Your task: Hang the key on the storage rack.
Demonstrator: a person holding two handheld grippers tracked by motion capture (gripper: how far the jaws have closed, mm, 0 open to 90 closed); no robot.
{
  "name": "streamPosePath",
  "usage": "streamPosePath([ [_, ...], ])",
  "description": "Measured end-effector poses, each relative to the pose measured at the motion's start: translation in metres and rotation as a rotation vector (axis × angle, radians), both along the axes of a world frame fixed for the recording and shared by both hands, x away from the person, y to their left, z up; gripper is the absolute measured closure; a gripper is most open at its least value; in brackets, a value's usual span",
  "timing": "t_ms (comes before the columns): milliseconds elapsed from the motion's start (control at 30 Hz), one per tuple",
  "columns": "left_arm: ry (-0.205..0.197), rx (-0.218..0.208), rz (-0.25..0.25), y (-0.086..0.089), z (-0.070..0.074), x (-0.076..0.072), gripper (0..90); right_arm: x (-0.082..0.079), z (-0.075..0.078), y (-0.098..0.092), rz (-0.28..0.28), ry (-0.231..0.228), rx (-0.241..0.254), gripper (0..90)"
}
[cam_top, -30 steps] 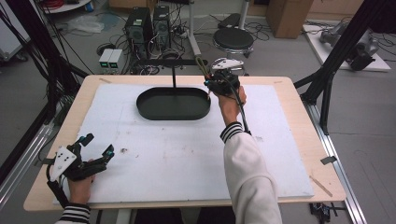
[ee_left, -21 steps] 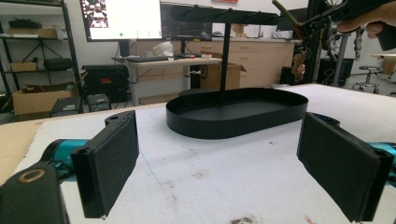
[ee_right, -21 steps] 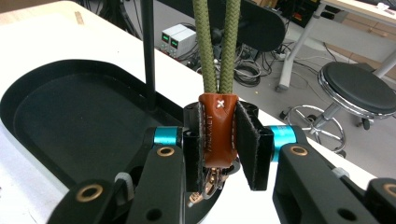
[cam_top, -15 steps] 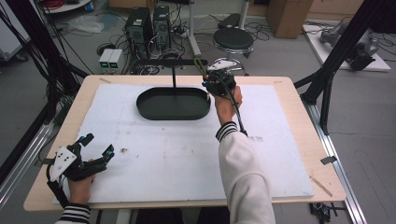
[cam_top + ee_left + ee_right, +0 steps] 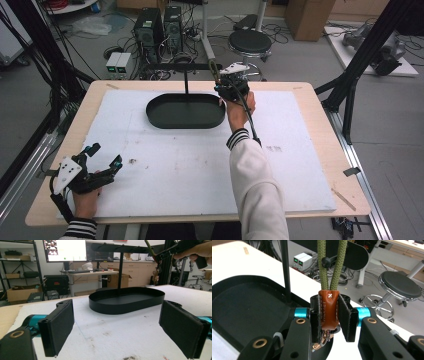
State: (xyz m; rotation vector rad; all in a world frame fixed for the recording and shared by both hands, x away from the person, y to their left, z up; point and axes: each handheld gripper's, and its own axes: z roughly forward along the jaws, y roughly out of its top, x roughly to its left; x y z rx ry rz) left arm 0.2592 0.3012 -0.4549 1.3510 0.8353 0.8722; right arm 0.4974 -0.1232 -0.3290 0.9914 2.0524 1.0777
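From above, your right gripper is raised at the stand's bar beside the tray; your left gripper rests spread on the white mat.

Left gripper view: jaws wide, tray ahead, desks beyond.

Right gripper view: jaws clamp the keychain's leather tab, loop upward. Lift the loop squarely over the peg.
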Motion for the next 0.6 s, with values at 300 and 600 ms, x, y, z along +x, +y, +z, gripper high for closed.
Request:
streamPosePath([
  [300,0.003,0.0,-0.001,0.0,0.0,0.0,13.3,0.009,-0.01,-0.003,-0.013,0.038,0.026,73.2],
  [600,0.004,0.003,0.0,0.0,0.0,0.0,13.3,0.016,-0.018,-0.005,-0.012,0.084,0.051,73.2],
])
